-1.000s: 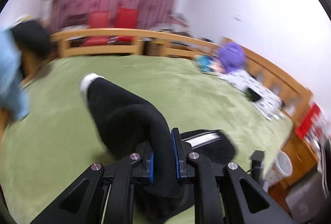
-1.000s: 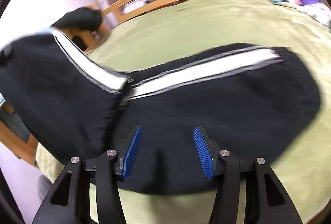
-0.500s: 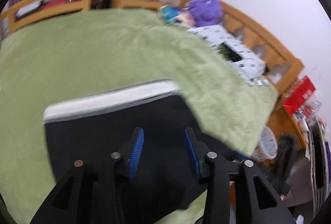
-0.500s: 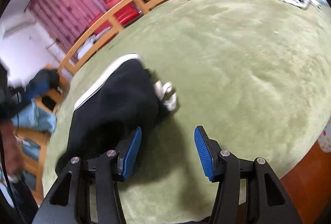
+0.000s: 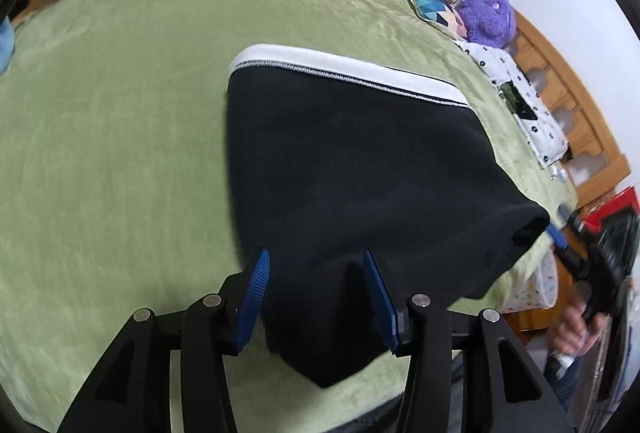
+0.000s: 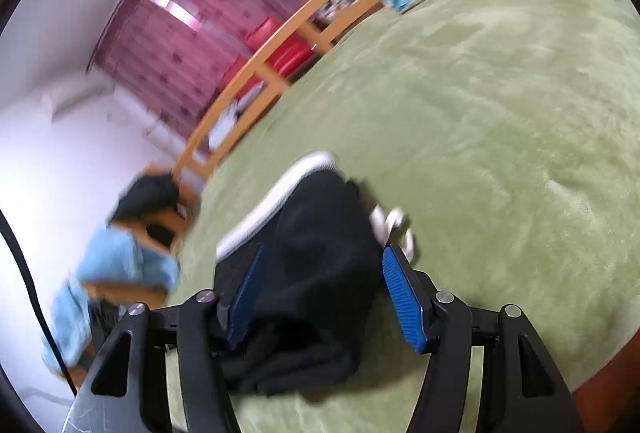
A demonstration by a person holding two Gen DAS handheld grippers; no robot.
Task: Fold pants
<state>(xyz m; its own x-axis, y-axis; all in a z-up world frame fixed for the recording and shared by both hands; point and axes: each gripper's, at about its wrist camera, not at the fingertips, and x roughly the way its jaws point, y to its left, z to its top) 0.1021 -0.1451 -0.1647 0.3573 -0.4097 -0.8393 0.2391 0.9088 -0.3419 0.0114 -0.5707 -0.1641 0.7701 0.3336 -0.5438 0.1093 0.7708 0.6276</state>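
Observation:
The black pants [image 5: 360,169] with a white side stripe [image 5: 344,69] lie folded on the green bed cover [image 5: 120,121]. My left gripper [image 5: 316,293] is open, just above the near edge of the pants, holding nothing. In the right wrist view the pants [image 6: 316,257] are a bunched black pile with a white stripe and a white drawstring [image 6: 394,223]. My right gripper [image 6: 324,293] is open over the pile's near part. The other gripper and a hand [image 5: 580,273] show at the far right of the left wrist view.
A purple plush toy [image 5: 488,17], a patterned cushion [image 5: 434,11] and a spotted pillow [image 5: 520,93] lie at the head of the bed. A wooden bed rail [image 6: 280,45] runs along the far side. Light blue cloth [image 6: 116,265] hangs off furniture at the left.
My left gripper let go of the black fabric it held a second ago and opened; the pants now lie flat. My right gripper stayed open and swung to the pile's other end.

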